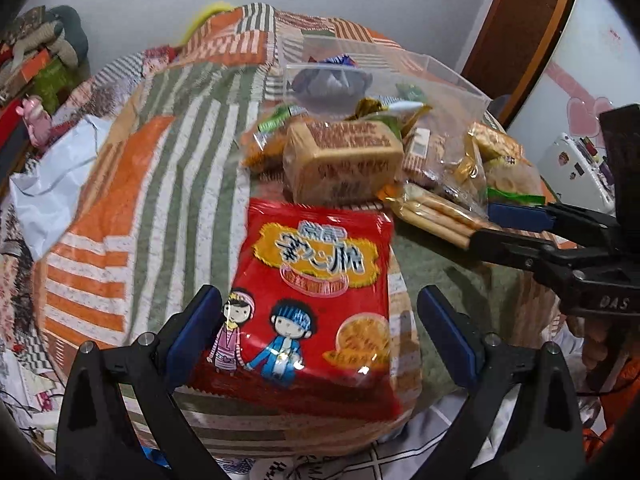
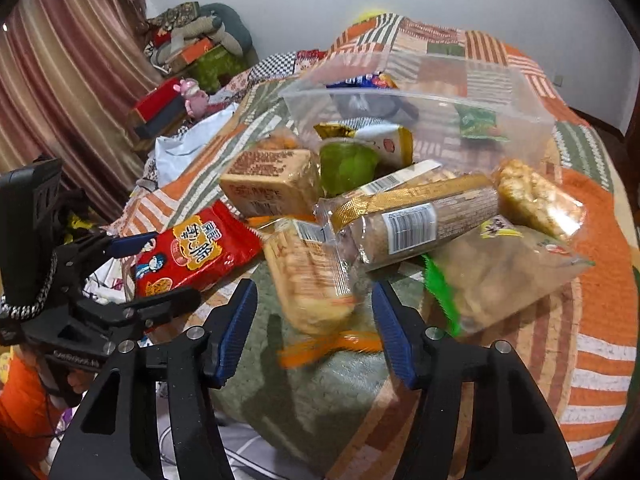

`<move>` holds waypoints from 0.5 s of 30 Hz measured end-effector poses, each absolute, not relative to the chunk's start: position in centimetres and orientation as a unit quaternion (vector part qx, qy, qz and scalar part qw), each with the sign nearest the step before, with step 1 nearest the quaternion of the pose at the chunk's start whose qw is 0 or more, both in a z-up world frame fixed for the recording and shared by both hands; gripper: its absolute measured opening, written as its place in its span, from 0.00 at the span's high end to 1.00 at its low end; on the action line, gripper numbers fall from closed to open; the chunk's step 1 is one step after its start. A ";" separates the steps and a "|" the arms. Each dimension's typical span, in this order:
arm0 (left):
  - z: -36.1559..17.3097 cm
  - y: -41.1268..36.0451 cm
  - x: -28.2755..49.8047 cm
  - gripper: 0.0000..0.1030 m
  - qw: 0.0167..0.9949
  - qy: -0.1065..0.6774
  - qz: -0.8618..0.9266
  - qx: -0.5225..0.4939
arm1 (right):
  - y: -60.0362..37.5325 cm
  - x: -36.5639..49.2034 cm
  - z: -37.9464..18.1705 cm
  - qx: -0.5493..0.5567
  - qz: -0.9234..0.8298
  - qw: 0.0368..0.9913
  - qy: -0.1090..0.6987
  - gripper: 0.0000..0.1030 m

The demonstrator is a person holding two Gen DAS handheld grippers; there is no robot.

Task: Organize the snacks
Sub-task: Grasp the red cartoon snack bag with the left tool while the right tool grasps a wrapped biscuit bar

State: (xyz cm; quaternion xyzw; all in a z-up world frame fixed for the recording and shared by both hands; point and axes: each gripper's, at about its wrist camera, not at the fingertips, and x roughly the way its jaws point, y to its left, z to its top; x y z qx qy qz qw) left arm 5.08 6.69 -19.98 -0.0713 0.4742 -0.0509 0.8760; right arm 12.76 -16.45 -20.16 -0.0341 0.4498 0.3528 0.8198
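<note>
A red snack bag [image 1: 316,300] with cartoon children lies flat on the patchwork quilt between the jaws of my left gripper [image 1: 322,334], which stands open around it. The right pad is clear of the bag. A clear packet of biscuit sticks [image 2: 308,280] lies between the blue pads of my right gripper [image 2: 316,320], which is open and not pressing on it. Behind them is a heap of snacks: a tan block cake [image 1: 344,164], a barcoded biscuit roll [image 2: 416,224] and a green-edged clear bag [image 2: 500,276]. A clear plastic box [image 2: 420,92] at the back holds a few packets.
The quilt [image 1: 160,184] drapes over a rounded surface that drops away at the near edge. Crumpled white paper [image 1: 52,184] and a pink toy [image 1: 36,120] lie left. A striped curtain [image 2: 60,80] hangs far left, a wooden door [image 1: 520,32] stands right.
</note>
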 end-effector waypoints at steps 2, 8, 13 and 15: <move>-20.3 6.9 5.0 0.04 0.875 0.473 -0.055 -0.083 | -16.1 12.9 -20.5 -0.032 0.356 0.815 0.456 0.46; -20.9 7.8 4.9 0.10 0.876 0.467 -0.051 -0.110 | -14.9 13.0 -21.0 -0.040 0.356 0.812 0.461 0.46; -20.9 8.1 4.7 0.24 0.878 0.460 -0.052 -0.122 | -14.4 13.5 -21.1 -0.045 0.346 0.819 0.456 0.60; -20.8 8.0 4.5 0.28 0.880 0.457 -0.051 -0.122 | -14.6 13.7 -21.1 -0.034 0.347 0.818 0.457 0.62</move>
